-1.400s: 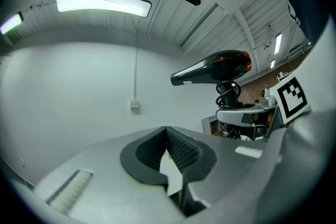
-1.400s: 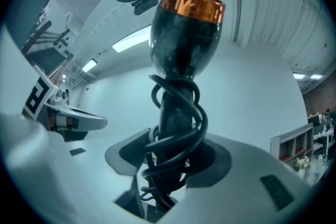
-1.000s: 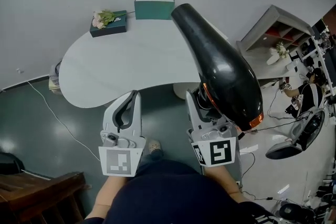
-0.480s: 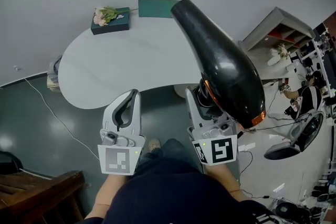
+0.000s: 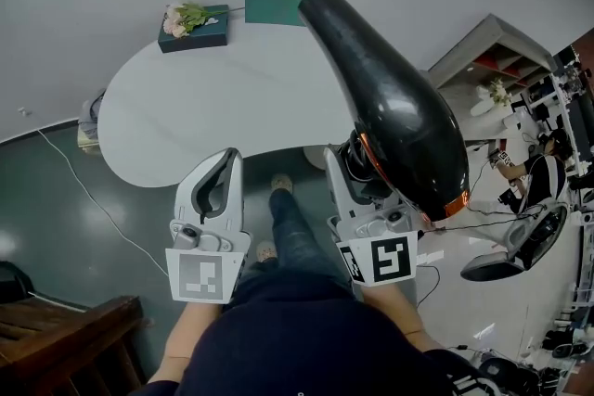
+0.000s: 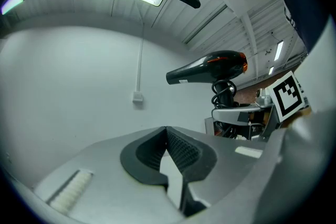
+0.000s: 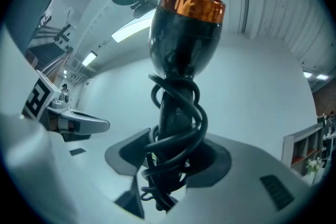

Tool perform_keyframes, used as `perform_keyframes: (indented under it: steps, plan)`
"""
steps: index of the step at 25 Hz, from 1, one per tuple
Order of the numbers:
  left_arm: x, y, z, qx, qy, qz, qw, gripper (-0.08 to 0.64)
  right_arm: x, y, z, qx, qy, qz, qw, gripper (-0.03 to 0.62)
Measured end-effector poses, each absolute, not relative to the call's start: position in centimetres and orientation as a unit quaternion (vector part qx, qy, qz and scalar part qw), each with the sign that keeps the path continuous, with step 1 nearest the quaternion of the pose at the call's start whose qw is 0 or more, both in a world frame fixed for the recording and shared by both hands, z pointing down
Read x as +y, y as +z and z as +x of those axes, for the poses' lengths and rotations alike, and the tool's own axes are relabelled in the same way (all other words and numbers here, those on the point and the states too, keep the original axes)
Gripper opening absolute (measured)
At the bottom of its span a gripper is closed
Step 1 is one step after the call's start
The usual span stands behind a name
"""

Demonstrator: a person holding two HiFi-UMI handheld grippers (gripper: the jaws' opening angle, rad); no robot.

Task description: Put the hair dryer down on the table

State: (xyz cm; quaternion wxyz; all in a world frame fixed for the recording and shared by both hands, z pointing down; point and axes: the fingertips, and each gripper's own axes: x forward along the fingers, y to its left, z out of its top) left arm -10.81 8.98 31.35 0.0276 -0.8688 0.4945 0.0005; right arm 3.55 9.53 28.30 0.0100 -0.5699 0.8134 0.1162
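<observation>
1. My right tongs [image 7: 167, 162] stand partly open, clamped on the handle of the hair dryer [image 5: 390, 97]. Its black cord [image 7: 176, 113] is wound round that handle.
2. My left tongs [image 6: 168, 134] are closed tip to tip with nothing in them.
3. The hair dryer is up in the air, nozzle pointing away from me, not touching the white table [image 5: 186, 116] ahead. I judge this the carrying step.
4. Next I must reach over bare table, short of the green box [image 5: 193, 31] at its far edge, lower the hair dryer until it rests, then release.

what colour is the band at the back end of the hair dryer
Shiny copper-orange band on the black hair dryer; clearest in the right gripper view.
</observation>
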Motion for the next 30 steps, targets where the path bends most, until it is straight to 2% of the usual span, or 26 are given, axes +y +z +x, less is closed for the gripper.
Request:
perform_keyframes:
  steps: [30]
  plan:
    - [-13.7, 29.5, -6.8, 0.552, 0.005, -0.832, 0.056, 0.011, -15.0, 27.6, 6.5, 0.856, 0.143, -0.497, 0.026, 0.215]
